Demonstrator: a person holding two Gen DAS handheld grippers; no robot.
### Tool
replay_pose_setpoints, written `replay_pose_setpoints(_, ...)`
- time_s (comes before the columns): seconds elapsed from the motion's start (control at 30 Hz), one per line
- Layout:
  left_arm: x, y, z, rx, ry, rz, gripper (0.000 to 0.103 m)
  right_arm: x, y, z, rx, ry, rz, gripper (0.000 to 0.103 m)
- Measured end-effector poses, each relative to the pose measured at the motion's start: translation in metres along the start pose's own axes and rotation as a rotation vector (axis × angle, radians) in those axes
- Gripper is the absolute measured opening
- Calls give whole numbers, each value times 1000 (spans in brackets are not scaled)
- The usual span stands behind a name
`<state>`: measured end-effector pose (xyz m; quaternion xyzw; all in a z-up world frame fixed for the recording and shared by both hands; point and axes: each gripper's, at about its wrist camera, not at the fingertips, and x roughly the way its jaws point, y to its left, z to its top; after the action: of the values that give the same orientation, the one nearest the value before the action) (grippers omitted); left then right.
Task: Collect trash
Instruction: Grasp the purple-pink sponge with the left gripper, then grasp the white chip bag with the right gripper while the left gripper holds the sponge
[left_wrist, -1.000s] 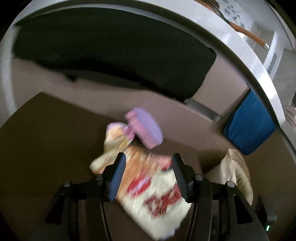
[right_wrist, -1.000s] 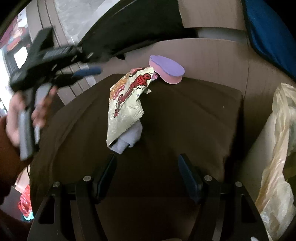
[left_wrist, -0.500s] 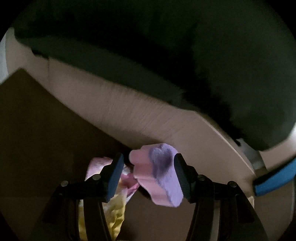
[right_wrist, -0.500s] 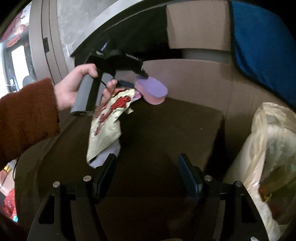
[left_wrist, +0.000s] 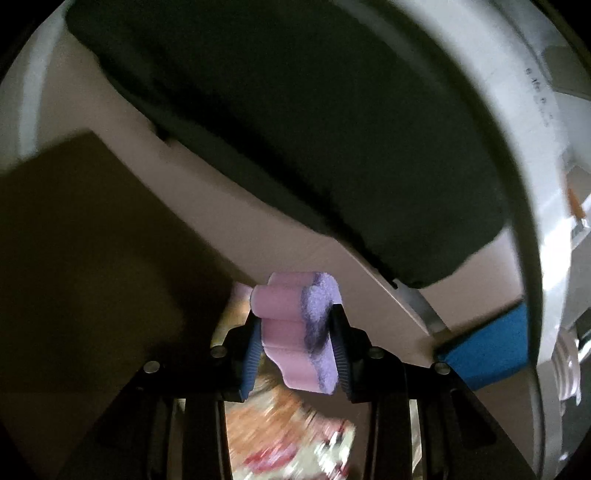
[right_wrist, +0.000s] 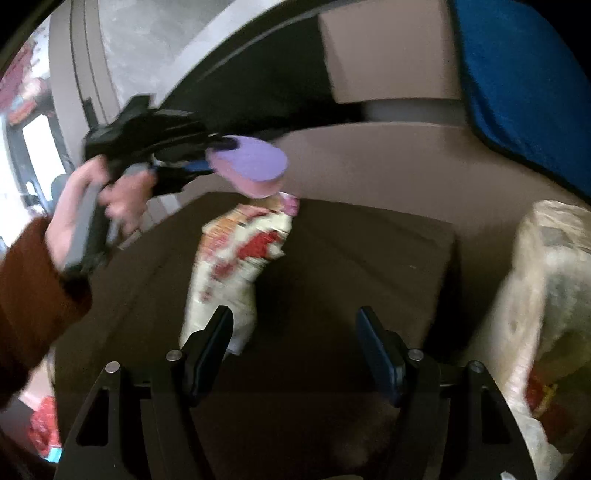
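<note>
A pink sponge with a purple top (left_wrist: 295, 332) sits between the blue pads of my left gripper (left_wrist: 295, 314), whose jaws are closing and touch it on both sides. In the right wrist view the same sponge (right_wrist: 251, 162) hangs from the left gripper (right_wrist: 218, 157) just above a cream, red and orange snack wrapper (right_wrist: 236, 258) lying on the dark brown seat (right_wrist: 369, 277). The wrapper (left_wrist: 291, 443) shows blurred under the left jaws. My right gripper (right_wrist: 294, 314) stands open over the seat, nothing between its fingers, its left finger close to the wrapper's near end.
A pale plastic bag (right_wrist: 546, 295) with trash inside stands at the right of the seat. A blue cushion (right_wrist: 517, 92) and a black cushion (left_wrist: 295, 129) lean on the tan sofa back. A hand (right_wrist: 110, 199) in a rust sleeve holds the left gripper.
My left gripper moved forward from over the wrapper to the sponge and narrowed its jaws onto it; the sponge now hangs slightly above the wrapper. The right gripper barely moved.
</note>
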<state>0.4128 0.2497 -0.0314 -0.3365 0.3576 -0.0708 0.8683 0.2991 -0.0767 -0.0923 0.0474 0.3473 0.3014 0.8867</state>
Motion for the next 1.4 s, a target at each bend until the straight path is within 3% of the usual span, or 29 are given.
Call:
replay_pose_setpoints(0.1, -55, 19, -13, 21, -66, 51, 35, 7, 14, 12, -2, 0, 54, 67)
replay_pose_setpoints(0.23, -120, 51, -38, 48, -151, 108, 35, 26, 34, 33, -66, 12, 32, 67)
replay_pose_setpoints(0.47, -170, 79, -79, 123, -213, 152, 35, 77, 36, 73, -96, 92, 0, 67)
replay_pose_setpoints(0.53, -180, 89, -91, 121, -239, 162, 35, 94, 30, 75, -55, 153, 0, 67)
replay_pose_setpoints(0.67, -187, 109, -104, 113, -254, 195, 35, 104, 30, 65, 10, 195, 28, 67)
replay_pose_setpoints(0.87, -189, 128, -112, 75, -241, 193, 35, 92, 103, 65, -182, 162, 88, 66)
replay_pose_setpoints(1.0, -192, 132, -119, 54, -230, 183, 35, 103, 143, 59, -289, 179, 51, 65)
replay_pose_setpoints(1.2, -200, 136, -128, 58, -233, 177, 34, 128, 144, 58, -259, 196, -11, 65)
replay_pose_setpoints(1.27, -200, 138, -129, 62, -235, 174, 34, 134, 136, 57, -232, 212, -6, 61)
replay_pose_setpoints(1.37, -197, 138, -129, 71, -246, 194, 34, 142, 129, 52, -213, 251, -8, 28)
replay_pose_setpoints(1.4, -196, 138, -129, 73, -250, 204, 34, 142, 128, 51, -216, 256, -12, 22)
